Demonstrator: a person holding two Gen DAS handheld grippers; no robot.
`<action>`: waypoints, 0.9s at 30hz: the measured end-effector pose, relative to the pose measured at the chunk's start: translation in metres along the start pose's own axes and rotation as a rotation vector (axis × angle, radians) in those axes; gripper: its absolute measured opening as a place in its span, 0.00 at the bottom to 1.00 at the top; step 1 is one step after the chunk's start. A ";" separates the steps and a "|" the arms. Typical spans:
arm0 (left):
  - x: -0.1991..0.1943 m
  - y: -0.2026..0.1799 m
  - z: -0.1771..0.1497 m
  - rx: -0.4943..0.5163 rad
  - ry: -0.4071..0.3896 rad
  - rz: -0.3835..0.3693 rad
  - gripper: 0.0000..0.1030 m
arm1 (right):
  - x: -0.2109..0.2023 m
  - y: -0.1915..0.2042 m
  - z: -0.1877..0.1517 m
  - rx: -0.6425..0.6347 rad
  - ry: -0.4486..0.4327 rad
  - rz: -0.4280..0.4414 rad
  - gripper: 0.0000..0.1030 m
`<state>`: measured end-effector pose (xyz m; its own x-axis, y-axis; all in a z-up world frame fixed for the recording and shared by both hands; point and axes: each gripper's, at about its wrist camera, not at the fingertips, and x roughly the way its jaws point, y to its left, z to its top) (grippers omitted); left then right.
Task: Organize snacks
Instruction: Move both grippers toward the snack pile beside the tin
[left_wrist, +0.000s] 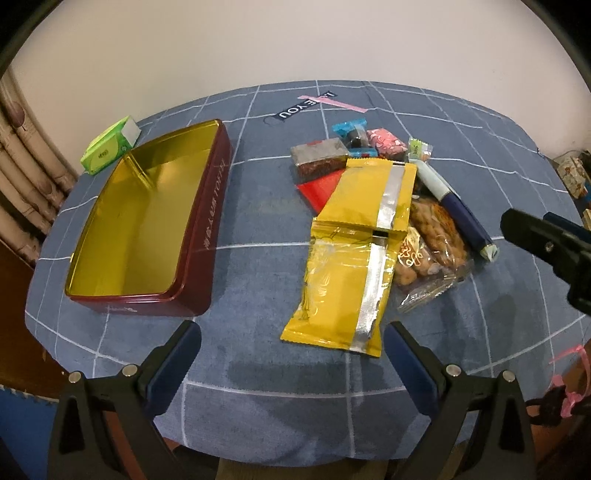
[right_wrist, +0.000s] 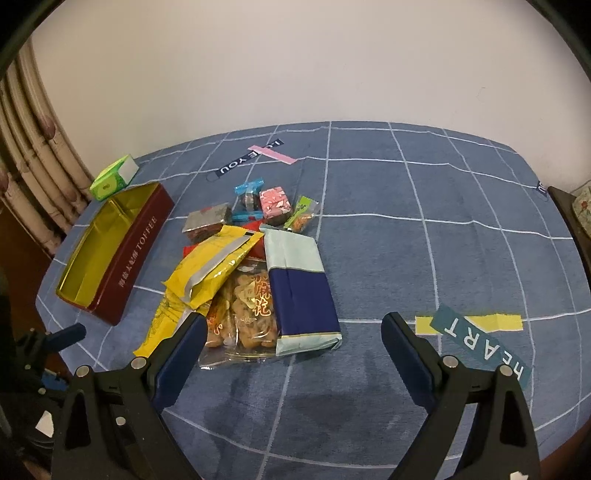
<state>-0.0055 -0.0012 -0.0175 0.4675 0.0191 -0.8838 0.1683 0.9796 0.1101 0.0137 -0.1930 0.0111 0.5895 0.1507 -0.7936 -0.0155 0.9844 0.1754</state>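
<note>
Ahead, we see a maroon tin (right_wrist: 125, 254) reading "TOFFEE", left of piled snacks (right_wrist: 255, 273). Tablecloth (right_wrist: 406, 258) patches read "HEART" and "YOU". Our left gripper (left_wrist: 291, 343) and right gripper (right_wrist: 293, 336) gape wide, holding nothing.

Red packet (left_wrist: 320, 188) mostly buried under yellow pouch (left_wrist: 354, 236); tin (left_wrist: 147, 221) lettering blurred, perhaps unreadable; right claw (left_wrist: 546, 251) cropped.
</note>
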 end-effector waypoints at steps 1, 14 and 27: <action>0.000 0.000 0.000 0.000 0.003 0.002 0.98 | 0.000 0.000 0.000 0.000 -0.002 -0.003 0.91; -0.003 0.000 -0.001 -0.001 0.003 -0.016 0.98 | 0.000 -0.002 0.000 0.006 0.002 -0.004 0.90; -0.001 0.001 0.000 -0.004 0.003 -0.020 0.98 | 0.003 0.000 -0.001 -0.002 0.013 -0.002 0.85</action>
<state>-0.0054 -0.0004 -0.0167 0.4612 0.0001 -0.8873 0.1739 0.9806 0.0904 0.0145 -0.1930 0.0084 0.5793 0.1502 -0.8012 -0.0162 0.9848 0.1729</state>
